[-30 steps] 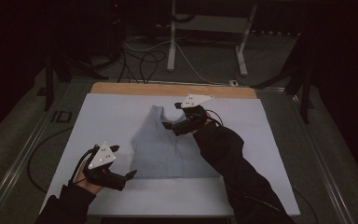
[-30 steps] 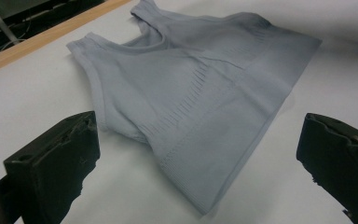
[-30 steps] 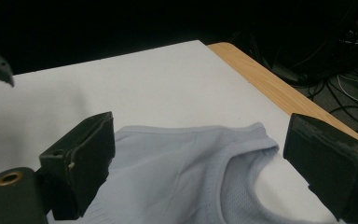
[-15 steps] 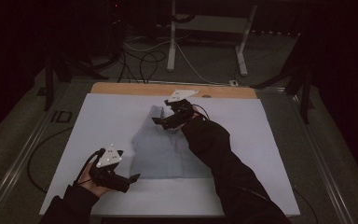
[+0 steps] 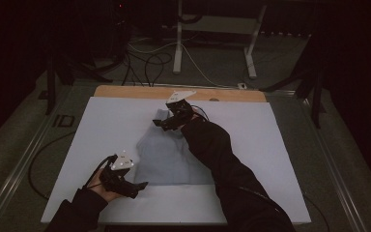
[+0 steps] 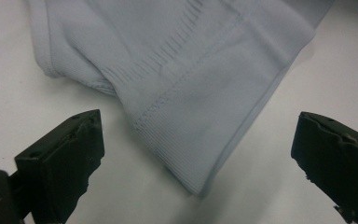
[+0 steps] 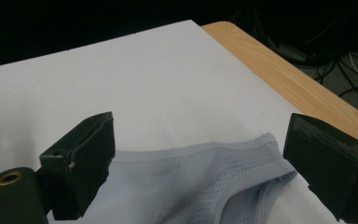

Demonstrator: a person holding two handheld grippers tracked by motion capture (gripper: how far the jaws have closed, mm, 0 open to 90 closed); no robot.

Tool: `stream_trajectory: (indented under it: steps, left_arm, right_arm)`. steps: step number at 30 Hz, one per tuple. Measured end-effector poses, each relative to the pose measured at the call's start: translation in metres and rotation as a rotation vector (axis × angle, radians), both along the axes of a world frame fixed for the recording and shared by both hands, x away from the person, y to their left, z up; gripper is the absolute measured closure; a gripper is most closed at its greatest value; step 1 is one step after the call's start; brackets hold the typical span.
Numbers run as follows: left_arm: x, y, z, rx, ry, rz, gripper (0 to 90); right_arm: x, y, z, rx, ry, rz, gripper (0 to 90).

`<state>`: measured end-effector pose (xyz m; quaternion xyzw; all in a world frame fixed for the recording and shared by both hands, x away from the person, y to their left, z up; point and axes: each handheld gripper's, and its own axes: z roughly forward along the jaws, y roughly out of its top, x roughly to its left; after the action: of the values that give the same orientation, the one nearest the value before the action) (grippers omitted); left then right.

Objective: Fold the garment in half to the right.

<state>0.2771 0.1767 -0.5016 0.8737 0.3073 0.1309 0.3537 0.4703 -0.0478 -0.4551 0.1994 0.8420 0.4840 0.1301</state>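
A pale blue-grey garment (image 5: 174, 154) lies spread flat near the middle of a white-covered table (image 5: 280, 159), with a strip of bare wood along the table's far edge. A person in dark sleeves reaches in from the near side, holding a pair of black tongs in each hand. The left tongs (image 5: 137, 185) hover low by the garment's near left corner; in the left gripper view their jaws are spread wide apart, with the stitched, ribbed corner of the fabric lying between and just beyond them on the white surface, untouched. The right tongs (image 5: 160, 123) are stretched out across the cloth to its far end, close to the wooden strip. In the right gripper view their jaws are also spread wide, hanging above a curved, finely perforated edge of the garment, gripping nothing. Cables trail from both tools. Beyond the table, the room is dark, with loose cables and a white metal stand (image 5: 178, 43) on the floor.
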Motion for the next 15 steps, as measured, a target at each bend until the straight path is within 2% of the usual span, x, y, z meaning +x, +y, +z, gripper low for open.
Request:
stream_trajectory:
  steps: [3,15]
  left_arm:
    - [0.004,-0.003,-0.005,0.035,0.008,-0.014,7.8]
    - [0.016,-0.006,-0.018,0.091,0.051,0.000,23.7]
  right_arm:
    - [0.002,0.002,-0.004,-0.009,0.008,-0.008,9.1]
    - [0.013,0.008,-0.016,-0.029,0.026,-0.012,9.1]
